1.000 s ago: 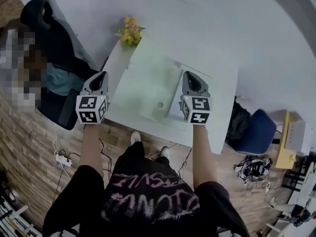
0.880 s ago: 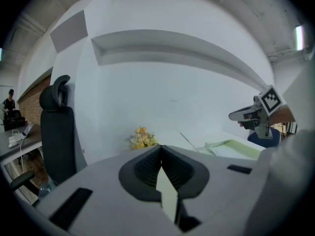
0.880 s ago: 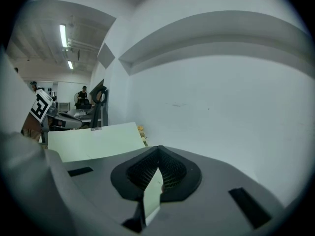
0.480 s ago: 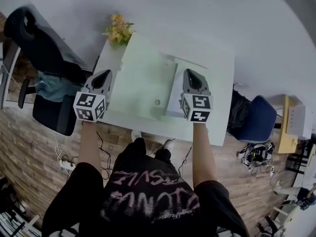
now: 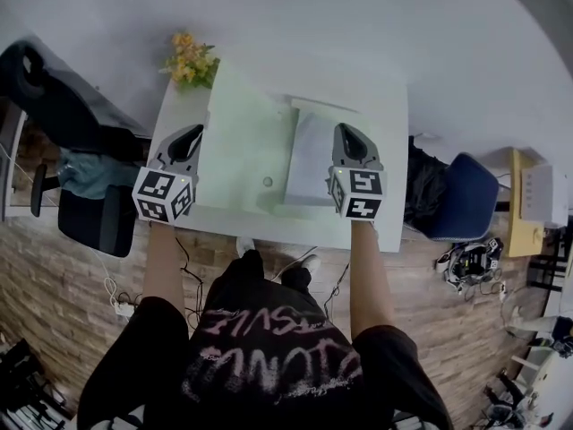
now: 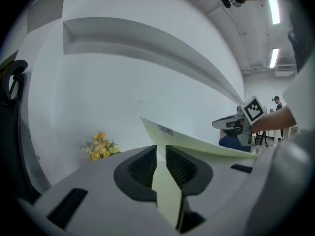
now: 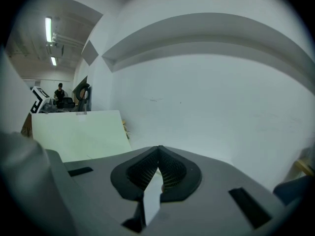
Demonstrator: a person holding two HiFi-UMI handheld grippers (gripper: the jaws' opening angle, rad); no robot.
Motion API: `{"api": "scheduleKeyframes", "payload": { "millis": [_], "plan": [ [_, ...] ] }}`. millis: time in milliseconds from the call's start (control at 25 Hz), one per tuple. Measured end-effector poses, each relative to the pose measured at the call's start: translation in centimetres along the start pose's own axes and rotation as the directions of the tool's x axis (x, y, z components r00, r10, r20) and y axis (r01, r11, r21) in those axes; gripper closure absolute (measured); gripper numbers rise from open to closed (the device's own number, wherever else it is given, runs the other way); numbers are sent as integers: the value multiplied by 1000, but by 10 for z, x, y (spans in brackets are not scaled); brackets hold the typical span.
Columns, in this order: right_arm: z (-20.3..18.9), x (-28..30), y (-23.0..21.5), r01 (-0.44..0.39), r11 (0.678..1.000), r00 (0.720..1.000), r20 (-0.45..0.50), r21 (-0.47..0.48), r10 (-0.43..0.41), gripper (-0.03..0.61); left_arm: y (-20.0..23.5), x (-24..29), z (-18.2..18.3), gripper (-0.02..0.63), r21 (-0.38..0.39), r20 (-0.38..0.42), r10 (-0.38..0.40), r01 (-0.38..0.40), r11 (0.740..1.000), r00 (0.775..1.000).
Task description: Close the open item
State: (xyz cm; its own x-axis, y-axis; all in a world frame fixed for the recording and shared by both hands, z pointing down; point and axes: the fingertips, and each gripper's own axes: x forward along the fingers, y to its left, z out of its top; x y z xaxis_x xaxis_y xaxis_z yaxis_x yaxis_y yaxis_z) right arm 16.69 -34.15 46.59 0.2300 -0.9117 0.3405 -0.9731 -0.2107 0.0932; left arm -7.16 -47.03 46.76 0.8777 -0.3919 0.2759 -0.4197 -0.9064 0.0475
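Starting nearest to you, your left gripper (image 5: 185, 137) hangs over the near-left edge of the table (image 5: 385, 168), at about 9 o'clock from the open item (image 5: 312, 155). Its own view shows the two jaws a narrow gap apart with nothing caught between them; only a pale surface shows through the gap. Your right gripper (image 5: 346, 137) hangs at about 3 o'clock, over the white part of the item. Its jaws meet at the tips and are also empty. From above I cannot tell if it touches the item or only hovers over it. Between the two grippers, in the middle of the table, the pale green lid (image 5: 246, 137) is raised, with a small round knob (image 5: 267, 182) close to its near edge. The left gripper view shows this lid as a slanting panel above the table, and the right gripper view shows it as a broad panel at 9 o'clock. My judgement is that the closing is not yet begun: the lid is up and neither gripper holds or presses it. What is left is to bring one gripper to the free edge of the lid and lower it until it lies flat. Farther away, at the 11 o'clock corner of the table, stand yellow flowers (image 5: 186, 61), and behind them is the white wall (image 5: 358, 25).
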Motion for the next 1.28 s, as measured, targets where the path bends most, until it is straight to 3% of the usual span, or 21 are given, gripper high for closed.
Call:
{"api": "scheduleKeyframes", "payload": {
  "millis": [400,640,800,1280],
  "plan": [
    [-19,-40,-47,65,996,998,7,53,-65,568,-51,18,32,552,49,37,-70,68,997,997],
    [-33,-69,-74,106,991,994,10,85,-107,568,-94,31,37,552,141,-5,-121,120,983,993],
    [-41,-90,-92,140,985,990,11,104,-142,568,-122,43,38,552,148,-15,-158,158,976,987],
    [-70,-132,-142,221,964,975,-14,147,-221,568,-202,93,36,551,191,-82,-301,311,931,950]
  ]
}}
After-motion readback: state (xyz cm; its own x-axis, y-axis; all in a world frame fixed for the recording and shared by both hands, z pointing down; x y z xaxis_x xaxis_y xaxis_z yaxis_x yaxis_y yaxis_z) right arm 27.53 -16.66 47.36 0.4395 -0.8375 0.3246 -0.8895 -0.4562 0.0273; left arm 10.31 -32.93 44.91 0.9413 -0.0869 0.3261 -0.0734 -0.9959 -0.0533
